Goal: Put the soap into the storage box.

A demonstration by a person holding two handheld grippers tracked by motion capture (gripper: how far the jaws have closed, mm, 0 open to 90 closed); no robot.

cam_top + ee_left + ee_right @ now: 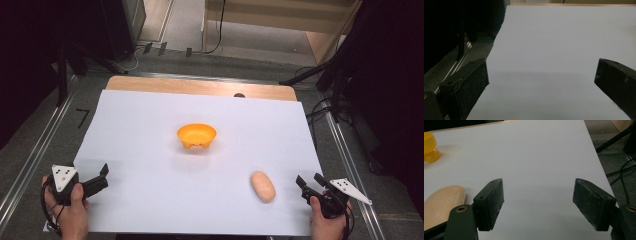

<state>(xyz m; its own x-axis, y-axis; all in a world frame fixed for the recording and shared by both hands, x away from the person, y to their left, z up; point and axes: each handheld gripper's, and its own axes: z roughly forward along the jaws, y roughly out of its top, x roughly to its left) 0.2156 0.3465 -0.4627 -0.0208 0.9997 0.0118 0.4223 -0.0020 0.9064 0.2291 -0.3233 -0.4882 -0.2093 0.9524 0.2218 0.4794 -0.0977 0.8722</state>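
An orange bowl [196,135] stands near the middle of the white sheet [150,150]; its edge shows at the top left of the right gripper view [429,146]. A tan bread roll [262,186] lies at the front right, left of my right gripper [309,181], and it shows at the lower left of the right gripper view [441,202]. The right gripper [537,195] is open with only bare sheet between its jaws. My left gripper [102,176] rests at the sheet's front left edge, open [541,75], with nothing between its jaws.
The sheet covers a wooden table [200,86] whose far edge stays bare. Metal rails [30,160] run along both sides. Dark stands and cables [325,85] crowd the far right, and a wooden frame [280,20] sits beyond the table.
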